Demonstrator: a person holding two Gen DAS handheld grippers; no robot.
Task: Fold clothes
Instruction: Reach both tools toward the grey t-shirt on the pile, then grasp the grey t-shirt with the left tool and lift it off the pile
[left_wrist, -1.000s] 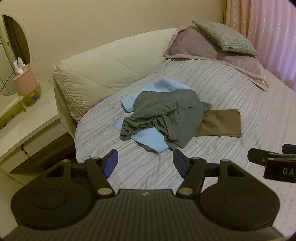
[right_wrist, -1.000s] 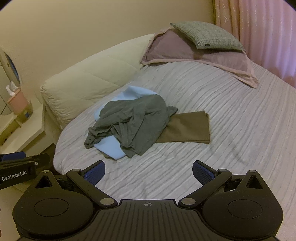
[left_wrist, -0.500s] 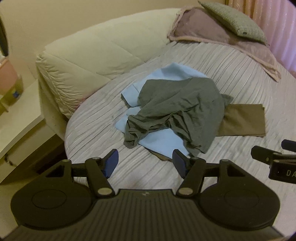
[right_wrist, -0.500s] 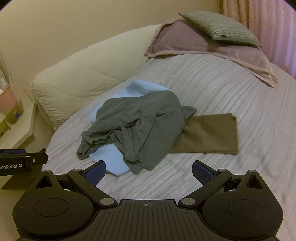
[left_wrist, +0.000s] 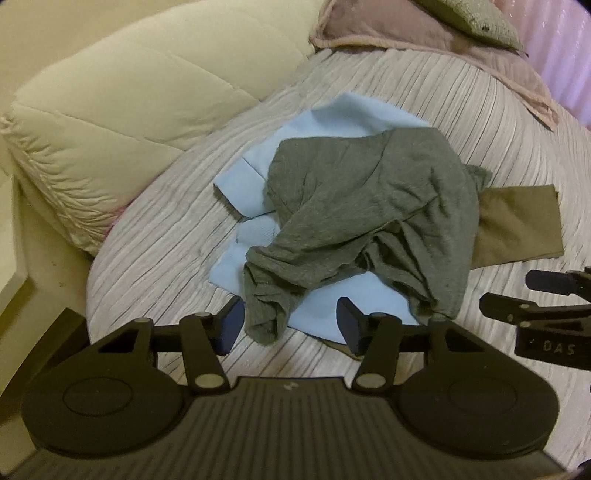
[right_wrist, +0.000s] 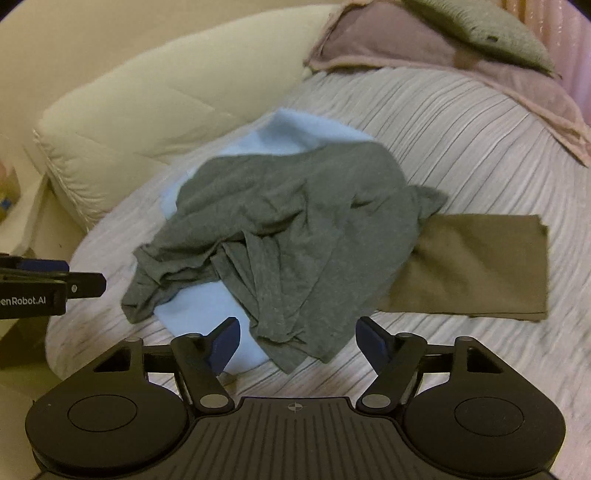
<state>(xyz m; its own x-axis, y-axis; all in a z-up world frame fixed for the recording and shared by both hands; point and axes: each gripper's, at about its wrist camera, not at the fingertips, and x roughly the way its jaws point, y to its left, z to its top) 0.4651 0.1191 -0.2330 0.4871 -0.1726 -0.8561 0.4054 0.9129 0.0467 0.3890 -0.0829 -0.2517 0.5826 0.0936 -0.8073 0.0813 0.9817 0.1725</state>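
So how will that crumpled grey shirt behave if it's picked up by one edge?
The grey shirt looks thin and creased, so it would probably droop limply. It lies over the light blue garment, which might drag along.

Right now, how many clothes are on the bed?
3 that show: a crumpled grey shirt on top, a light blue garment under it, and a flat olive-brown piece sticking out to the right. More could be hidden underneath.
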